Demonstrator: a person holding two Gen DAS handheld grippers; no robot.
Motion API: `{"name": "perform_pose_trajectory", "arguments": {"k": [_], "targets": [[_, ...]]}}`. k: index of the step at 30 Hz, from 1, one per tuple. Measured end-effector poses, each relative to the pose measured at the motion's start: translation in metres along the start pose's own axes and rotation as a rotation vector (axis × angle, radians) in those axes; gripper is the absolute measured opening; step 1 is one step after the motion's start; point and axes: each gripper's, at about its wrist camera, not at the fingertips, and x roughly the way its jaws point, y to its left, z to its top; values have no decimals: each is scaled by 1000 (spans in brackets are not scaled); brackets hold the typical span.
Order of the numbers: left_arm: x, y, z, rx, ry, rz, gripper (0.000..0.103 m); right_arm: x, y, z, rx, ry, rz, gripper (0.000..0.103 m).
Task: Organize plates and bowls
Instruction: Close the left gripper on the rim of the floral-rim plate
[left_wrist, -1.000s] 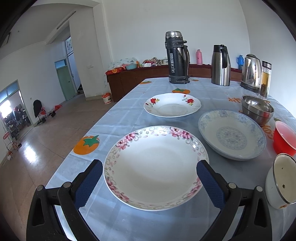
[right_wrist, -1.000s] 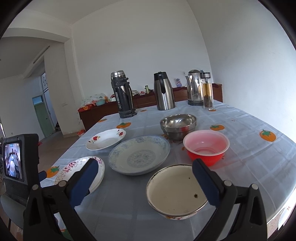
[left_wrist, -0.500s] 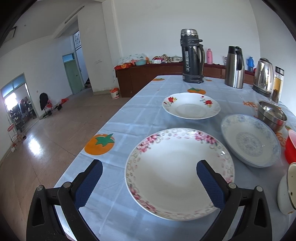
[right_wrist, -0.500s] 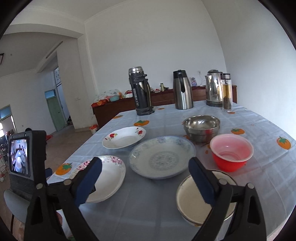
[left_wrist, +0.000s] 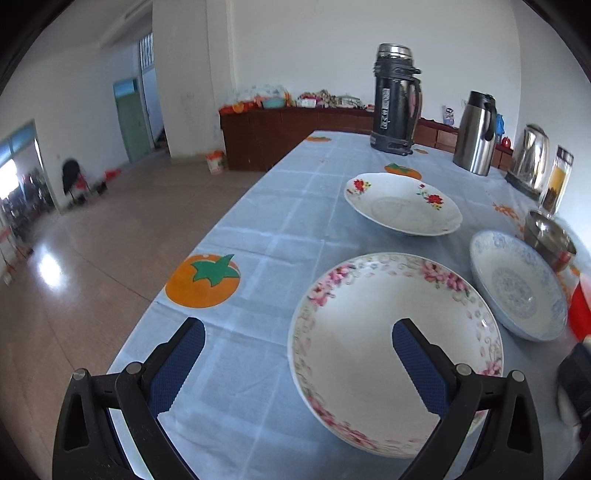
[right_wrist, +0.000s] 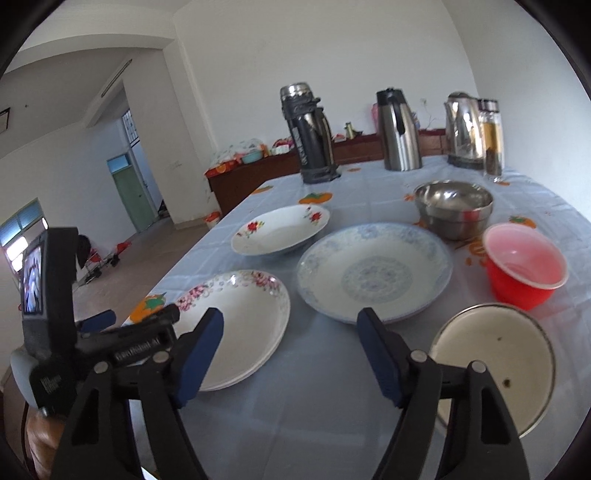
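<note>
My left gripper (left_wrist: 297, 350) is spread wide with nothing between its pads; its left finger (left_wrist: 177, 363) is over bare tablecloth (left_wrist: 258, 236), its right finger over the near half of the pink-flowered plate (left_wrist: 369, 325). My right gripper (right_wrist: 290, 345) is also spread and empty, above the cloth between that plate (right_wrist: 243, 317) and the white enamel bowl (right_wrist: 495, 354).

Around the pink-flowered plate: the red-rose plate (left_wrist: 402, 203) sits farther back, the blue-patterned plate (right_wrist: 373, 269) just beside it to the right, none of them touching. Right of the blue one stand the red bowl (right_wrist: 524, 266) and, behind it, the steel bowl (right_wrist: 454, 206) — all mouths up, flat on the table. Plates and bowls are round, so they have no long axis to speak of.

At the far edge stand a dark thermos (right_wrist: 308, 133), a steel carafe (right_wrist: 399, 131), a kettle (right_wrist: 461, 129) and a glass tea bottle (right_wrist: 491, 136), all upright (well clear of the dishes). An orange fruit print (left_wrist: 203, 278) lies on the cloth ahead of my left finger — nothing stands between either gripper and the nearest plate.
</note>
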Motion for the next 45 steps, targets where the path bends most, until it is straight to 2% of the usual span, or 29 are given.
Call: {"name": "perform_pose_trajectory", "arguments": {"k": [1,3,7,8,11,12,17,20,24,30,38,45], "targets": [[3,5,3,-13,15,-14,102,8,0,-1,4,32,15,73],[10,12,7,-19,35,-33,102,18,1,-4,9,77,29,63],[24,15,10,-13,64,-62,100,40,3,-9,25,150,50,57],[28,14,10,-12,72,-82,94,45,4,-10,28,160,55,57],[40,11,10,-12,121,-125,68,55,4,-12,40,187,60,54],[45,10,10,-10,140,-136,63,57,4,-12,45,198,62,52],[53,5,8,18,163,-160,57,74,-2,-16,78,259,80,42],[54,2,7,45,166,-174,51,77,1,-15,74,258,89,40],[57,-1,6,60,183,-218,44,82,5,-14,71,267,99,31],[54,-5,1,105,154,-182,43,83,6,-15,56,254,89,28],[45,1,1,59,139,-255,43,79,3,-14,57,244,82,27],[34,-14,13,81,89,-253,43,57,2,4,44,153,75,27]]}}
